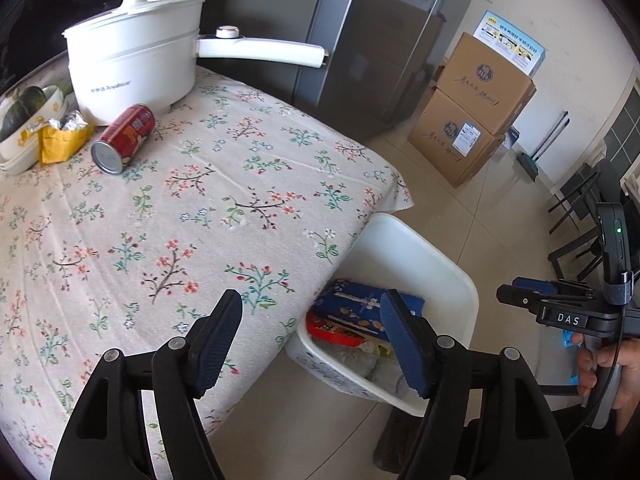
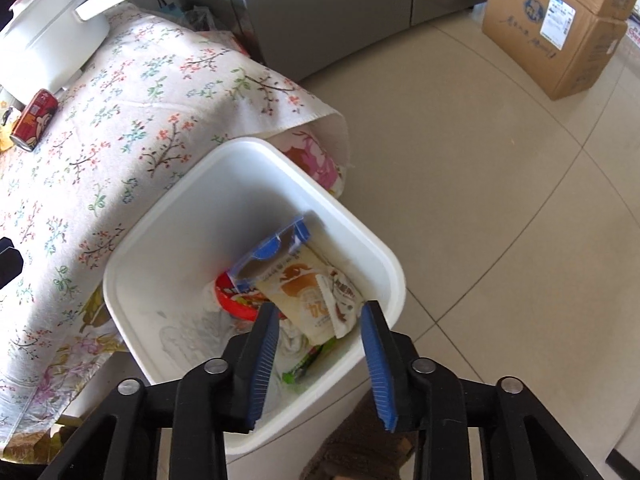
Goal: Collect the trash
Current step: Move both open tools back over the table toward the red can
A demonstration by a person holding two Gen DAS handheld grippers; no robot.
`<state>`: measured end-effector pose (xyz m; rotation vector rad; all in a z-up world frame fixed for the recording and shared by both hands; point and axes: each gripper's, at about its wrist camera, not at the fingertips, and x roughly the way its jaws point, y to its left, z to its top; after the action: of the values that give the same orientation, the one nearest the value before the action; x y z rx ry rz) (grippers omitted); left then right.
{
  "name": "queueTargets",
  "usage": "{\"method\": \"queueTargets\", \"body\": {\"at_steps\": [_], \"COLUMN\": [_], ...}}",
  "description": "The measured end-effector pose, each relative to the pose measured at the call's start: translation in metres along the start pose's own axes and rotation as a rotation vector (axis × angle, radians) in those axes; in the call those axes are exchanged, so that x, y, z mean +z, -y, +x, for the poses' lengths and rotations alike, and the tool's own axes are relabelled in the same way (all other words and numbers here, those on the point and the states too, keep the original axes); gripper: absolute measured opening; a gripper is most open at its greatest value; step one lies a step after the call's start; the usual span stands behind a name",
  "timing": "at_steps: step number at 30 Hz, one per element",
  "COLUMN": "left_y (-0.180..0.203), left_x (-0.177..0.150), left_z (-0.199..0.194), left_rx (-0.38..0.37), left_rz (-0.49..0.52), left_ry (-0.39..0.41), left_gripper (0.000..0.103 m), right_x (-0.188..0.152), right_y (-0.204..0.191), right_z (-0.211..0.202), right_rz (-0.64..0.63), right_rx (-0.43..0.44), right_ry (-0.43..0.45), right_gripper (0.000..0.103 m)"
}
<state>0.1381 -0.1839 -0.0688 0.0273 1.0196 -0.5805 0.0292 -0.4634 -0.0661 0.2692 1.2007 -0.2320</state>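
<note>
A: Item one, nearest the cameras?
B: Left hand-held gripper, black arms with dark blue ribbed pads, jaws set wide apart with nothing between them, above the desk edge and the bin. Right hand-held gripper, black with bright blue pads, jaws apart, nothing pressed between them, poised over the bin mouth. In the left view a person's hand grips its handle.

A: Item two?
B: White square plastic waste bin, standing on the floor against the desk corner. Contents: a cream snack wrapper with a brown print, lying loose just beyond the right pads; a blue carton; a red-rimmed round piece; a green wrapper; crumpled white paper at the bottom.

A: Item three?
B: Desk under a cream floral tablecloth, one corner of the cloth hanging beside the bin.

A: Uncollected items on it?
B: Red drink can with a silver end, lying on its side at the far left of the desk. Just beside it, a crumpled yellow wrapper with foil lining.

A: Further back?
B: White electric pot with a long handle, behind the can. Stacked patterned bowls holding a dark green squash, at the left edge.

A: Background?
B: Grey steel refrigerator; two stacked brown cardboard boxes on the beige tiled floor.
</note>
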Motion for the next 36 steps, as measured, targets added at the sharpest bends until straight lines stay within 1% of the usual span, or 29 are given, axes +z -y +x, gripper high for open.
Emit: {"method": "queueTargets", "body": {"at_steps": [5,8,12,15,16,17,18,19,22,24,29,36], "left_y": [-0.024,-0.038,-0.059,-0.074,-0.080,-0.085,-0.091,-0.097,-0.115,-0.126,-0.154,-0.205], "left_x": [-0.001,-0.004,-0.009,-0.013,-0.015,-0.017,-0.018,-0.020,-0.024,-0.027,-0.035,-0.041], "left_z": [-0.021,-0.033,-0.050,-0.062,-0.065,-0.069,-0.073,-0.077,-0.089,-0.097,-0.114,-0.137], "left_rx": [0.058,0.106,0.165,0.215,0.226,0.231,0.236,0.238,0.243,0.256,0.295,0.349], "left_rz": [-0.027,-0.038,-0.053,-0.064,-0.068,-0.074,-0.083,-0.097,-0.136,-0.150,-0.170,-0.238], "left_ry": [0.014,0.021,0.048,0.071,0.075,0.076,0.078,0.081,0.093,0.098,0.099,0.108], "left_gripper": [0.087,0.091,0.103,0.103,0.103,0.103,0.103,0.103,0.103,0.103,0.103,0.103], "right_x": [0.003,0.005,0.008,0.010,0.011,0.012,0.012,0.013,0.013,0.014,0.017,0.028], "right_y": [-0.019,-0.030,-0.052,-0.071,-0.077,-0.084,-0.090,-0.097,-0.121,-0.135,-0.171,-0.229], "right_z": [-0.001,-0.002,-0.005,-0.006,-0.006,-0.006,-0.006,-0.006,-0.007,-0.007,-0.002,0.003], "right_rz": [-0.021,-0.028,-0.071,-0.117,-0.129,-0.139,-0.149,-0.164,-0.218,-0.242,-0.284,-0.329], "right_rx": [0.004,-0.001,-0.017,-0.027,-0.028,-0.026,-0.024,-0.025,-0.050,-0.048,-0.018,0.029], "right_ry": [0.013,0.020,0.044,0.069,0.077,0.085,0.093,0.102,0.146,0.162,0.165,0.152], "right_gripper": [0.055,0.060,0.067,0.079,0.086,0.092,0.095,0.103,0.102,0.102,0.102,0.102]}}
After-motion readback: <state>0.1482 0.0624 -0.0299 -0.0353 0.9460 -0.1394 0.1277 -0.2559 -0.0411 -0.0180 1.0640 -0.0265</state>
